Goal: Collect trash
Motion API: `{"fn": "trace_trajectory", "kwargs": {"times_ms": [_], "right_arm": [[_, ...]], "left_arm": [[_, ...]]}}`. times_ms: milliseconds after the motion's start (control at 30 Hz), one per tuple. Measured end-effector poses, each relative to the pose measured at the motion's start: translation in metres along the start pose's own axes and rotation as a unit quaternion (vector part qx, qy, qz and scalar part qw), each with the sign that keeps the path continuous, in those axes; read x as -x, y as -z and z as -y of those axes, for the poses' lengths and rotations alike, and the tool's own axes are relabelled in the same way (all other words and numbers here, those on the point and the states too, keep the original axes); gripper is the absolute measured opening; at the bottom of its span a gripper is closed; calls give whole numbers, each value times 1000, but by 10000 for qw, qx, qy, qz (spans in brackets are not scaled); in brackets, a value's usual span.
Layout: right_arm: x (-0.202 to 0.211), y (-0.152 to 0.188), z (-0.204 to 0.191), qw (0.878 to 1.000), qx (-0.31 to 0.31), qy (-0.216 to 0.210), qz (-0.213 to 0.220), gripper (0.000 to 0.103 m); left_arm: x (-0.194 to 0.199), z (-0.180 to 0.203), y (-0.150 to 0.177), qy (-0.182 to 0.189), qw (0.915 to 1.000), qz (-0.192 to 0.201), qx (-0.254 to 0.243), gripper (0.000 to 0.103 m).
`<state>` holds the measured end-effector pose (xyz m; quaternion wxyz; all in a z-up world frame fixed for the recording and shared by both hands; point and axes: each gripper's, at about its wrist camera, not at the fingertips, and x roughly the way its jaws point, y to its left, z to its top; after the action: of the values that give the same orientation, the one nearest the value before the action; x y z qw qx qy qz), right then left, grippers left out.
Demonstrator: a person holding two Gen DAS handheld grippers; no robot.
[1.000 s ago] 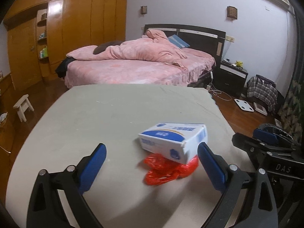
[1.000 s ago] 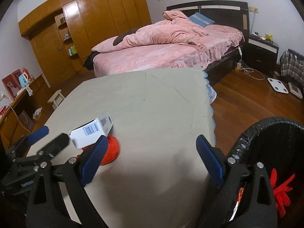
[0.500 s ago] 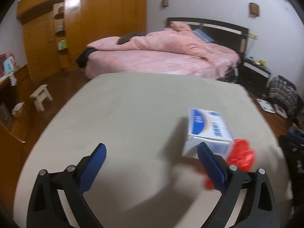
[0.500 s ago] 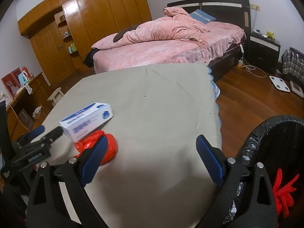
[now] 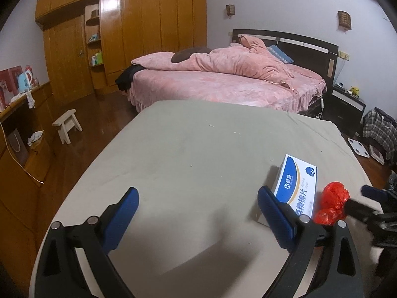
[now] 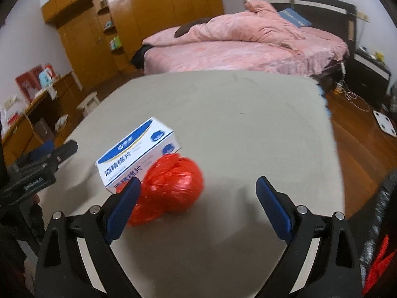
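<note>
Both grippers spread wide, nothing held. R gripper (image 6: 196, 206) low over grey table (image 6: 235, 114); crumpled red plastic bag (image 6: 171, 188) sits just ahead, against its left pad (image 6: 122, 207), not centred between fingers. Bag touches white/blue alcohol-pad box (image 6: 136, 152), poss. tucked partly under it. L gripper (image 5: 197, 214) hovers w/ box (image 5: 296, 188) beside its right pad.

Risks, judged: closing as-is would pinch bag edge only, thin film slips out. Left pad could clip box, drag it along. Bin rim, black liner (image 6: 382, 198) at far right edge; loose bag may snag there.
</note>
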<state>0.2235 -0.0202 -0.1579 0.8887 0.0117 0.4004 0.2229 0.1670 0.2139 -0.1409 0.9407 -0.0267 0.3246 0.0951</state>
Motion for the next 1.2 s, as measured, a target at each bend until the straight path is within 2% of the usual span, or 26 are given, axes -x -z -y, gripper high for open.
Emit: {"fn": "trace_trajectory", "kwargs": {"times_ms": [33, 100, 167, 267, 400, 533, 833, 900, 967, 1100, 1200], "right_arm": [[-5, 0, -3, 10000, 28, -51, -60, 77], [-14, -1, -6, 9996, 61, -176, -233, 69], [-16, -2, -7, 9988, 49, -387, -306, 47], [-11, -2, -6, 9984, 67, -489, -276, 42], [9, -5, 6, 9997, -77, -230, 2, 42], [20, -7, 21, 9997, -252, 5, 64, 42], [27, -1, 39, 9988, -473, 66, 85, 42], [28, -1, 39, 9988, -479, 54, 94, 42], [30, -2, 38, 9988, -468, 39, 107, 42], [35, -5, 35, 9990, -409, 31, 158, 42], [45, -7, 32, 9990, -363, 26, 248, 42]], "left_arm": [[0, 0, 0, 5, 10000, 3, -12, 94], [1, -1, 0, 18, 10000, 5, -19, 94], [1, 0, -1, 44, 10000, 5, -13, 94], [0, 3, -2, 137, 9999, -5, -9, 93], [-3, 21, -4, 405, 9991, -33, -124, 93], [-13, 46, -6, 689, 9971, -125, -303, 93], [-46, 76, -6, 1086, 9901, -709, -536, 93], [-53, 79, -4, 1155, 9880, -857, -566, 85], [-58, 81, -2, 1273, 9851, -1004, -579, 65], [-54, 82, -2, 1288, 9858, -952, -507, 64], [-40, 78, -4, 1227, 9890, -751, -334, 61]]}}
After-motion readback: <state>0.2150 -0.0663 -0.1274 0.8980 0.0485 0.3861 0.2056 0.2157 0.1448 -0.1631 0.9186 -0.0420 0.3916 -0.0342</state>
